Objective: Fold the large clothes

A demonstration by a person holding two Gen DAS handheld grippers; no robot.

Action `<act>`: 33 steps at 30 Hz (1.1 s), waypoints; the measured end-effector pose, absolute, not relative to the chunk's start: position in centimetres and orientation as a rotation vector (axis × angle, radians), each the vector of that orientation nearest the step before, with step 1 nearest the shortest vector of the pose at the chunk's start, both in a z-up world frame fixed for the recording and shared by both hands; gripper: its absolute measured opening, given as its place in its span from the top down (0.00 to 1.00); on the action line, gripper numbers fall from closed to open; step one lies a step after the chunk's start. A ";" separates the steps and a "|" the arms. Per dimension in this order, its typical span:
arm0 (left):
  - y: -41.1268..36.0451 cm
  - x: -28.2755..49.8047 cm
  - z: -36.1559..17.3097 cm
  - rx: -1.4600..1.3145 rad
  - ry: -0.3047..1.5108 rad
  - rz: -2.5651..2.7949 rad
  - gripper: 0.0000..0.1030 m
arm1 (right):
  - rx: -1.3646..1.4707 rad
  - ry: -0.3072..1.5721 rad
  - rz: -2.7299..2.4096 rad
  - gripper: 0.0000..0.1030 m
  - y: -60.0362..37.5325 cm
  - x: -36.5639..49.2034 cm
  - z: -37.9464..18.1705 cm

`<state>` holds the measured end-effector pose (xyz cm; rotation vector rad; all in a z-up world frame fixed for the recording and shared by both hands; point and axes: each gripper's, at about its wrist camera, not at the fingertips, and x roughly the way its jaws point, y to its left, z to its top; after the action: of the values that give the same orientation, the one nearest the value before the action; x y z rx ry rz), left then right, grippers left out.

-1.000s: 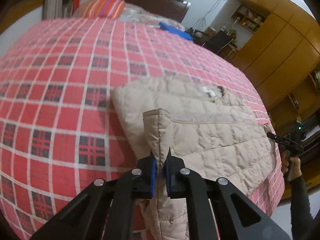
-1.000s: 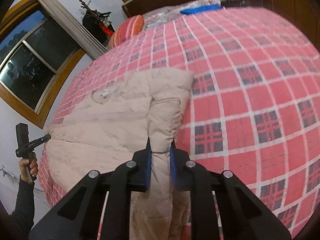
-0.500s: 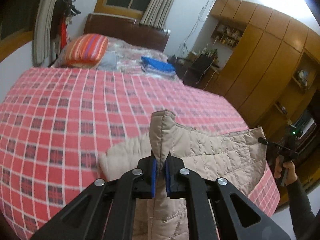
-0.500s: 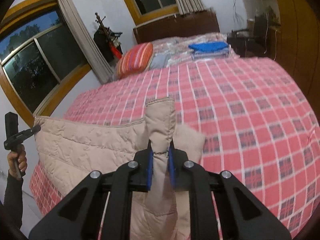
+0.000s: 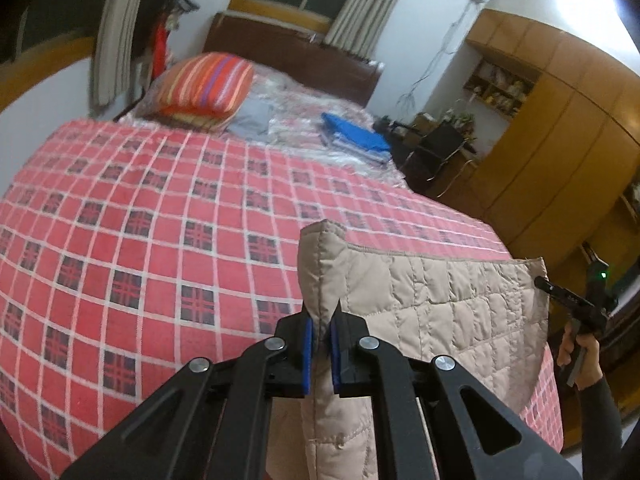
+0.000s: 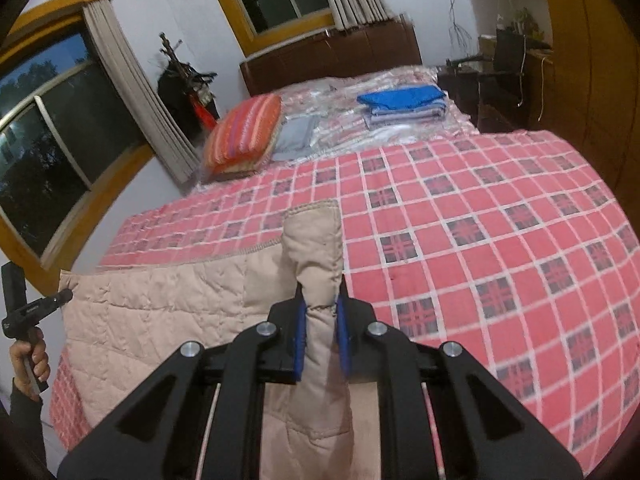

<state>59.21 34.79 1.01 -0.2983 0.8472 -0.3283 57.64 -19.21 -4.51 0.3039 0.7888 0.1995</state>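
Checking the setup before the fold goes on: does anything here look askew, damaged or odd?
Nothing stands out. The left gripper and right gripper each pinch a corner of the beige jacket, its top edge stretched fairly level above the plaid bedspread. No tears or spills show.

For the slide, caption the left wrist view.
Left gripper clamps a beige quilted jacket edge, lifted above the red plaid bedspread.

Indoor light is falling evenly across the bed (image 5: 160,220), with glare blowing out the ceiling above the wardrobe (image 5: 560,152). Beyond the bed, the windows (image 6: 44,132) are showing dusk. Fisheye distortion is bowing the checks, and black vignetting is closing the corners; far checks are blurring slightly.
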 end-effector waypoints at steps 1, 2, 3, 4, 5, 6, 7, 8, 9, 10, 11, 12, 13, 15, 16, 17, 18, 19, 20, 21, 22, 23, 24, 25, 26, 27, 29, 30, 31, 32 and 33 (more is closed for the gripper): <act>35.0 60.4 -0.1 -0.312 0.867 -0.319 0.94 | 0.306 0.801 0.197 0.89 -19.1 58.3 -5.3; 35.1 61.0 -0.8 -0.321 0.880 -0.315 0.94 | 0.309 0.810 0.193 0.89 -19.0 58.9 -5.9; 35.2 61.8 -1.8 -0.334 0.897 -0.309 0.94 | 0.316 0.825 0.188 0.89 -19.1 59.7 -6.9; 35.2 62.5 -2.7 -0.346 0.915 -0.306 0.94 | 0.326 0.841 0.186 0.89 -19.1 60.5 -7.9; 35.3 62.9 -3.6 -0.359 0.932 -0.303 0.94 | 0.334 0.853 0.186 0.89 -19.2 60.9 -8.7; 35.4 63.5 -4.6 -0.370 0.949 -0.299 0.94 | 0.348 0.873 0.187 0.89 -19.4 61.7 -9.8; 35.6 64.0 -5.5 -0.381 0.965 -0.295 0.94 | 0.361 0.888 0.189 0.89 -19.6 62.1 -10.6; 35.7 64.2 -6.2 -0.392 0.976 -0.291 0.94 | 0.374 0.907 0.189 0.89 -19.8 62.7 -11.5; 35.9 64.5 -7.1 -0.408 0.991 -0.287 0.94 | 0.381 0.920 0.190 0.89 -20.0 63.1 -12.0; 36.1 64.8 -7.9 -0.422 1.005 -0.283 0.94 | 0.392 0.940 0.191 0.89 -20.2 63.6 -12.8; 36.3 65.0 -8.5 -0.433 1.014 -0.282 0.94 | 0.405 0.957 0.196 0.89 -20.3 63.9 -13.6; 36.4 65.2 -9.2 -0.445 1.024 -0.283 0.94 | 0.413 0.968 0.197 0.88 -20.3 64.1 -14.0; 36.6 65.3 -9.8 -0.453 1.033 -0.283 0.94 | 0.423 0.982 0.200 0.88 -20.4 64.3 -14.7; 36.8 65.3 -10.7 -0.465 1.045 -0.284 0.94 | 0.449 1.009 0.205 0.88 -20.6 64.5 -15.8; 36.9 65.2 -11.1 -0.473 1.051 -0.284 0.94 | 0.461 1.020 0.208 0.88 -20.7 64.6 -16.2; 36.8 65.2 -11.4 -0.478 1.056 -0.284 0.94 | 0.471 1.027 0.210 0.88 -20.8 64.7 -16.5; 36.8 65.2 -11.7 -0.481 1.061 -0.283 0.93 | 0.485 1.038 0.212 0.87 -20.9 64.8 -16.9; 36.8 65.1 -11.9 -0.483 1.065 -0.280 0.93 | 0.490 1.048 0.211 0.86 -20.9 65.0 -17.3; 36.8 65.2 -12.2 -0.482 1.070 -0.276 0.92 | 0.494 1.070 0.208 0.80 -20.8 65.1 -17.7; 36.8 65.2 -12.3 -0.479 1.080 -0.270 0.90 | 0.493 1.090 0.206 0.79 -20.7 65.2 -18.1; 36.7 65.1 -12.4 -0.473 1.093 -0.256 0.87 | 0.483 1.095 0.199 0.78 -20.6 65.2 -18.1; 36.9 65.0 -12.2 -0.470 1.092 -0.238 0.80 | 0.471 1.096 0.188 0.71 -20.5 65.1 -17.8; 37.1 64.6 -11.5 -0.457 1.076 -0.194 0.72 | 0.468 1.096 0.180 0.53 -20.5 65.0 -17.4; 37.4 64.1 -10.7 -0.432 1.051 -0.131 0.68 | 0.466 1.077 0.167 0.44 -20.5 64.6 -16.4; 37.5 63.0 -9.0 -0.387 1.004 -0.042 0.67 | 0.462 1.029 0.154 0.41 -20.7 63.8 -15.1; 37.5 62.4 -7.9 -0.377 0.969 -0.035 0.67 | 0.462 0.998 0.150 0.41 -20.9 63.1 -14.2; 36.6 60.8 -5.5 -0.404 0.918 -0.148 0.66 | 0.507 0.973 0.185 0.52 -21.4 61.8 -12.8; 35.7 60.2 -5.1 -0.403 0.925 -0.213 0.66 | 0.528 0.984 0.240 0.63 -21.1 60.8 -12.3; 34.7 59.7 -5.2 -0.405 0.946 -0.287 0.66 | 0.516 0.993 0.269 0.66 -20.7 60.1 -12.2; 34.1 59.6 -5.5 -0.411 0.971 -0.328 0.66 | 0.500 1.006 0.301 0.69 -20.0 59.3 -12.4; 33.5 59.4 -6.3 -0.409 1.005 -0.350 0.66 | 0.490 1.024 0.323 0.73 -19.4 58.8 -12.7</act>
<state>59.44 33.45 -6.31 -0.4090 1.0052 -0.3500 58.85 -19.41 -12.74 0.4904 1.0241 0.3229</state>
